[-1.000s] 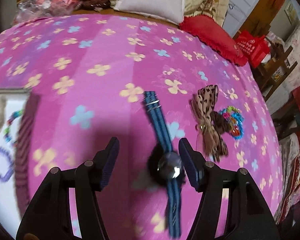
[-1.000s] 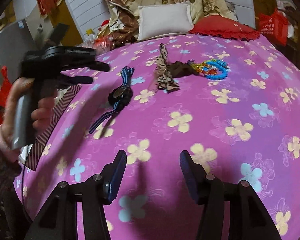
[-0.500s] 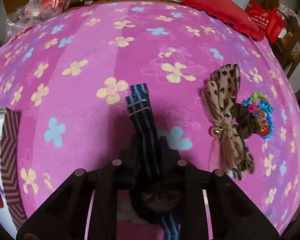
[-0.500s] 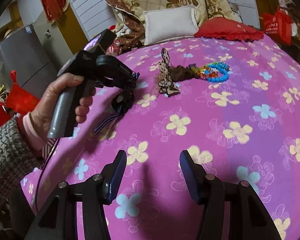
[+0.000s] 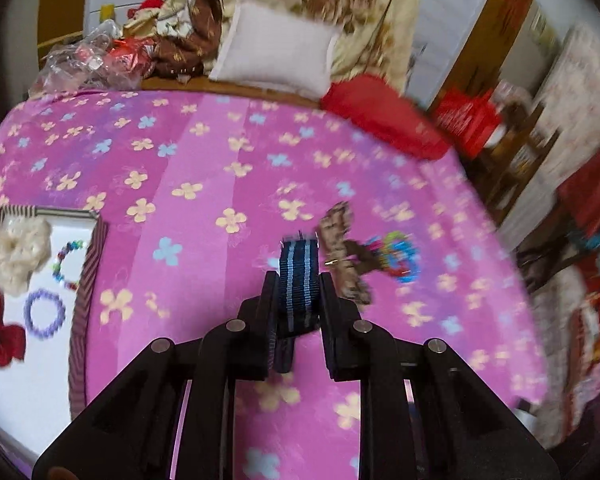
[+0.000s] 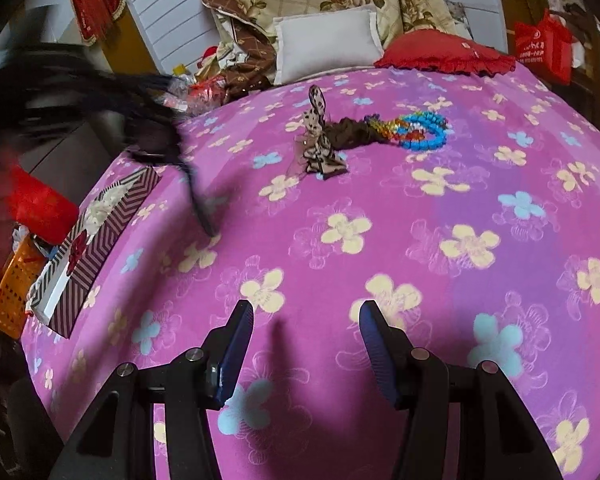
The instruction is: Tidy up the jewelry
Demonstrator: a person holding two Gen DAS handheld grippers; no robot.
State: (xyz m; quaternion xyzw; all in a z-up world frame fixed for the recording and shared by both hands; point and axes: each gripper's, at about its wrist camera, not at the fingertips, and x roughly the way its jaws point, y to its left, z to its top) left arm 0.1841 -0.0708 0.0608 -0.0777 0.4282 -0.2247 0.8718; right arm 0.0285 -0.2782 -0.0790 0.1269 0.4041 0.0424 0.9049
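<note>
Watch (image 5: 299, 276) is lifting off bedspread (image 5: 204, 168) since earlier | left gripper (image 5: 298, 300) is clamping its strap, face hidden | right gripper (image 6: 306, 344) is gaping empty | box (image 5: 88, 280) at nine o'clock, cut off

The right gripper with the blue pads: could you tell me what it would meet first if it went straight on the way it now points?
Most likely the bare pink flowered bedspread; the open right gripper points down at it, nothing lying between.
</note>
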